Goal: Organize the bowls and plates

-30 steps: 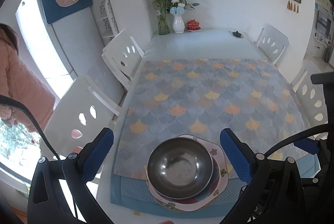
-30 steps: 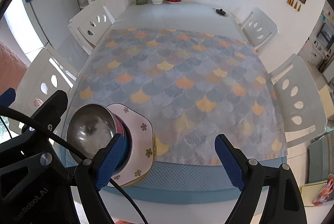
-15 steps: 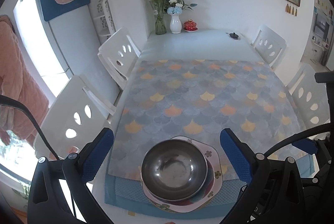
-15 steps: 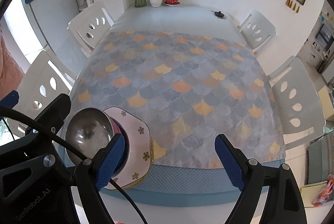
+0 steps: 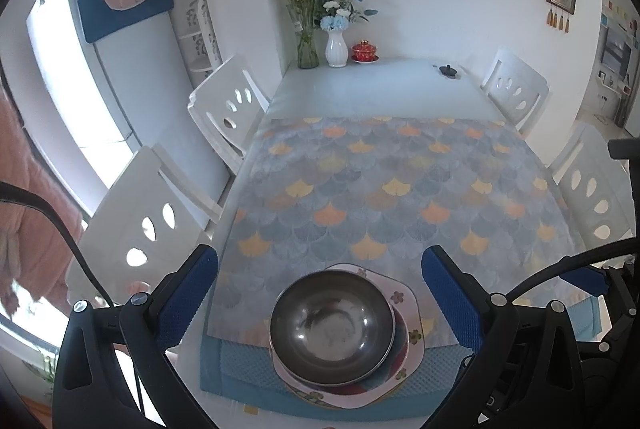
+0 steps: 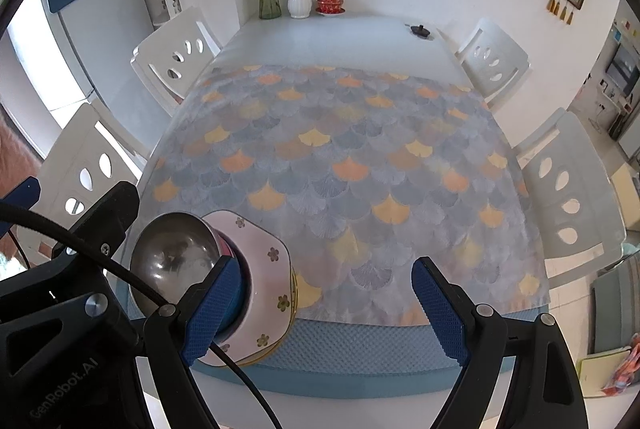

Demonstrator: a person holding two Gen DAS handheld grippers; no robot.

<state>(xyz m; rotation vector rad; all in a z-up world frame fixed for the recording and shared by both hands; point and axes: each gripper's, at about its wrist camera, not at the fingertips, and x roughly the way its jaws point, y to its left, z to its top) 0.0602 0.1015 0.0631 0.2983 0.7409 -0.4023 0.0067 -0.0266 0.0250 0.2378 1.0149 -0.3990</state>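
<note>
A steel bowl (image 5: 331,325) sits on top of a stack of flowered plates (image 5: 404,325) at the near edge of the table. Between the bowl and the top plate shows a dark red and blue rim of another dish. My left gripper (image 5: 320,303) hangs above the stack, open, its blue pads wide on either side and touching nothing. In the right wrist view the steel bowl (image 6: 172,261) and pink plate (image 6: 264,281) lie at lower left. My right gripper (image 6: 328,309) stands open to the right of the stack, with only cloth between its fingers.
A scale-patterned cloth (image 6: 340,165) covers the table over a blue mat (image 6: 360,353). Vases with flowers (image 5: 335,47), a red lidded cup (image 5: 364,51) and a small black object (image 5: 448,70) stand at the far end. White chairs (image 5: 228,109) line both sides. A pink garment (image 5: 24,213) shows at left.
The left wrist view has drifted slightly, so the stack sits a little differently in the frame. Both grippers stay open and nothing on the table has moved.
</note>
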